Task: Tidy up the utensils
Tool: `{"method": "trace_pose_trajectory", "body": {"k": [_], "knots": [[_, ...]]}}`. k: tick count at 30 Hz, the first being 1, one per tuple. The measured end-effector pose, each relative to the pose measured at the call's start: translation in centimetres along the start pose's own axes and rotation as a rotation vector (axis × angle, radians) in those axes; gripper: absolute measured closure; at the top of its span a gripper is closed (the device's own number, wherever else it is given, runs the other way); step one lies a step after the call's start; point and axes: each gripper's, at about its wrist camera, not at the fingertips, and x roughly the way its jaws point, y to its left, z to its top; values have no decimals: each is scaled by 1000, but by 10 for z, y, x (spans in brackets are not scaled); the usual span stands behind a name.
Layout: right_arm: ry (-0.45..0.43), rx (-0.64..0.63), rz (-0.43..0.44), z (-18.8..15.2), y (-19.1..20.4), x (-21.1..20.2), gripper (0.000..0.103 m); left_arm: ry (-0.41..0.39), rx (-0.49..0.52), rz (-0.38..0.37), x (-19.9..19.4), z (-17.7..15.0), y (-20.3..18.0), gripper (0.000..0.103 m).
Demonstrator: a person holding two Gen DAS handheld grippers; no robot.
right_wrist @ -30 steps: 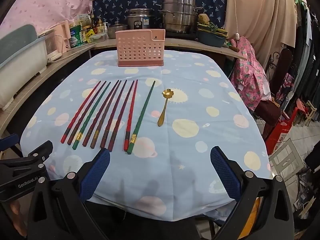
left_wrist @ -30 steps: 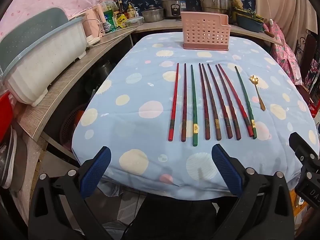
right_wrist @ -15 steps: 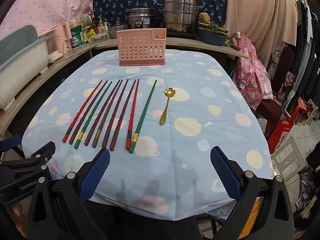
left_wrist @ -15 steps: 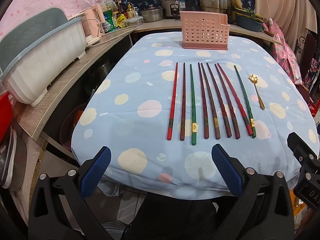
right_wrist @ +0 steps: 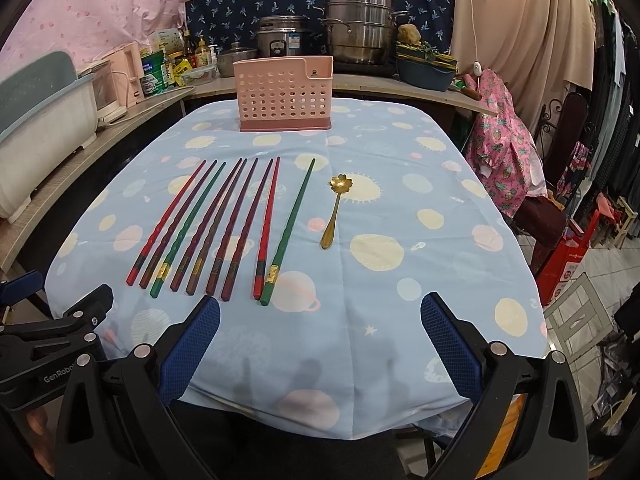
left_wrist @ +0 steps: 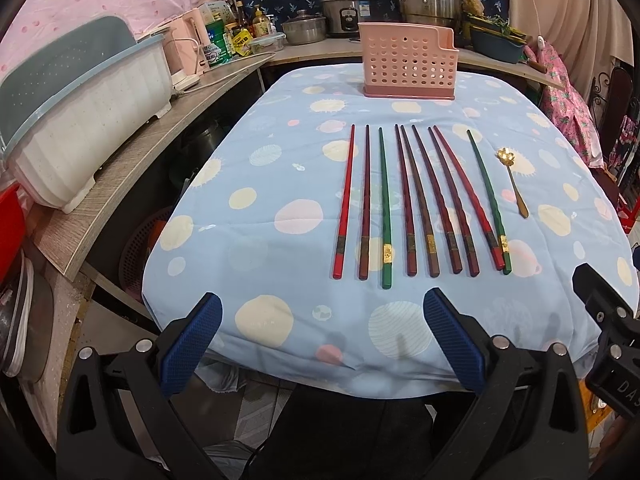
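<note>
Several red, brown and green chopsticks (left_wrist: 416,204) (right_wrist: 224,224) lie side by side on the blue spotted tablecloth (left_wrist: 280,184) (right_wrist: 420,208). A small gold spoon (left_wrist: 514,182) (right_wrist: 335,208) with a flower-shaped bowl rests to their right. A pink perforated utensil holder (left_wrist: 408,66) (right_wrist: 285,94) stands upright at the table's far end. My left gripper (left_wrist: 322,316) hangs open at the near table edge, short of the chopstick ends. My right gripper (right_wrist: 320,318) is open too, near the front edge, just below the rightmost chopsticks. Nothing sits between either pair of fingers.
A white and blue dish rack (left_wrist: 80,108) sits on the wooden counter (left_wrist: 120,184) at the left. Pots (right_wrist: 358,30), a rice cooker (right_wrist: 280,40), bottles and tins line the back counter. A chair with pink cloth (right_wrist: 504,148) stands to the right.
Both grippers have eased slightly forward and up over the table, so the chopsticks and holder sit a little lower in view. Nothing on the table has moved.
</note>
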Motion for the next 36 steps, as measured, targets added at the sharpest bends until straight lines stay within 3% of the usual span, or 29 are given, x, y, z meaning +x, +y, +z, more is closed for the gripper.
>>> {"method": "trace_pose_trajectory", "body": {"k": [36], "knots": [[1,-1,3,-1,5,0,7,4,0,2,0,-1,1,7]]}}
